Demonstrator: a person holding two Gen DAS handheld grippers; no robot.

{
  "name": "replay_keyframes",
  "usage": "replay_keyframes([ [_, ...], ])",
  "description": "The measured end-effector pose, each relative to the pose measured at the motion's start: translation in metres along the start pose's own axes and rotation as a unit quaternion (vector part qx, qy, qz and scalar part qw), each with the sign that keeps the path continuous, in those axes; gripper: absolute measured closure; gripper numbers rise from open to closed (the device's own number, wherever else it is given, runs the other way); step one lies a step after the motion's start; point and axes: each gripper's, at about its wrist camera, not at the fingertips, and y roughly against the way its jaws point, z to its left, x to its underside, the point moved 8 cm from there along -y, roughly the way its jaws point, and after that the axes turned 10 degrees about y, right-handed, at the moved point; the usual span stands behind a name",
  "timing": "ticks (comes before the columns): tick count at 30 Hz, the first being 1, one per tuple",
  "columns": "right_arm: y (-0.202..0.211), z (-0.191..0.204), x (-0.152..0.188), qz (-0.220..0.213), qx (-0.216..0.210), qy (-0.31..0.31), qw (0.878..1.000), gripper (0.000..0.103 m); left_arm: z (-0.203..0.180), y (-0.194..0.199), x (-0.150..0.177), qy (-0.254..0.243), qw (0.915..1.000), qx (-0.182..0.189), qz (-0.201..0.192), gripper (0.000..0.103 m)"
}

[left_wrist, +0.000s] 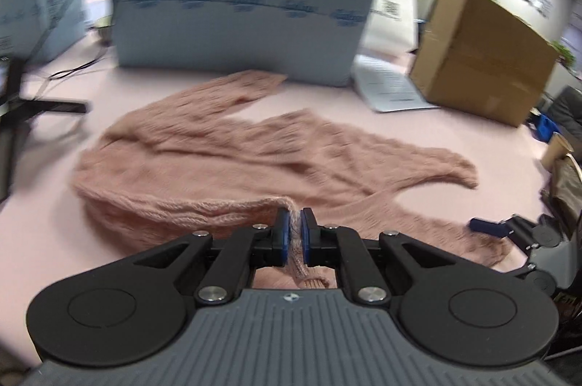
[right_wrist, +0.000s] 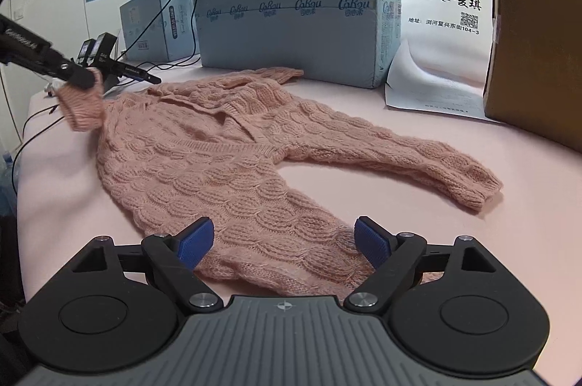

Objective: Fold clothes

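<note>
A: Why is the left claw [left_wrist: 295,233] clamped so tight?

B: It pinches a cuff of the pink knit sweater [right_wrist: 232,167] between its blue pads, lifted off the pink desk [right_wrist: 491,222]. From the right wrist view that cuff [right_wrist: 82,107] hangs at the sweater's far left, so the sleeve is probably being carried across the body as a fold, though the left view is blurred and the direction cannot be told.

A: And the right claw [right_wrist: 283,242]?

B: It stands wide, grasping nothing, its pads either side of the hem nearest the camera. It is placed to pin or take that edge, one would judge.

A: Where does the sweater lie?

B: Spread on the desk, partly doubled near the collar, the other sleeve [right_wrist: 418,160] stretched out flat to the right.

A: The count?

B: One sweater, two sleeves, two claws. Behind it stand two pale blue cartons, a large one [right_wrist: 298,22] and a smaller one [right_wrist: 156,22], plus one brown cardboard box [right_wrist: 538,40] and one white printed bag [right_wrist: 443,33].
</note>
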Motion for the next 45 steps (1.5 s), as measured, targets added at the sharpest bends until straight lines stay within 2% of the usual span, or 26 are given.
replay_keyframes([
  [3, 0.000, -0.005, 0.000, 0.000, 0.005, -0.011, 1.000, 0.019, -0.024, -0.025, -0.003, -0.024, 0.9994, 0.020, 0.019, 0.097],
  [11, 0.000, -0.009, 0.001, 0.001, 0.009, -0.018, 1.000, 0.019, -0.052, -0.070, 0.000, -0.041, 0.9967, 0.040, 0.058, 0.097],
  [22, 0.001, -0.011, 0.004, 0.007, 0.011, -0.023, 1.000, 0.018, -0.055, -0.102, 0.013, -0.057, 0.9930, 0.033, 0.098, 0.095],
  [24, 0.001, -0.012, 0.004, 0.009, 0.012, -0.025, 1.000, 0.017, -0.056, -0.107, 0.016, -0.071, 0.9916, 0.029, 0.104, 0.077],
  [26, 0.001, -0.013, 0.005, 0.011, 0.012, -0.026, 1.000, 0.016, -0.058, -0.109, 0.016, -0.076, 0.9921, 0.029, 0.095, 0.027],
  [27, 0.001, -0.013, 0.005, 0.012, 0.013, -0.027, 0.999, 0.016, -0.058, -0.108, 0.016, -0.076, 0.9928, 0.030, 0.088, 0.021],
  [31, 0.002, -0.014, 0.007, 0.015, 0.014, -0.031, 0.999, 0.015, -0.055, -0.094, 0.005, -0.061, 0.9954, 0.042, 0.060, 0.021],
  [33, 0.002, -0.015, 0.008, 0.017, 0.014, -0.032, 0.999, 0.014, -0.047, -0.084, -0.002, -0.054, 0.9968, 0.037, 0.045, 0.021],
  [37, 0.002, -0.016, 0.009, 0.021, 0.015, -0.035, 0.999, 0.014, -0.015, -0.067, -0.015, -0.039, 0.9991, -0.017, 0.001, 0.020],
  [40, -0.001, -0.019, 0.005, 0.008, 0.015, -0.036, 0.999, 0.016, 0.015, -0.061, -0.020, -0.019, 0.9980, -0.055, -0.024, 0.020],
  [42, 0.000, -0.020, 0.003, 0.001, 0.012, -0.037, 0.999, 0.016, 0.045, -0.061, -0.019, 0.012, 0.9968, -0.074, -0.027, 0.020],
  [45, -0.003, -0.021, 0.004, 0.009, 0.006, -0.041, 0.999, 0.016, 0.075, -0.074, -0.006, 0.045, 0.9972, -0.060, -0.003, 0.020],
])
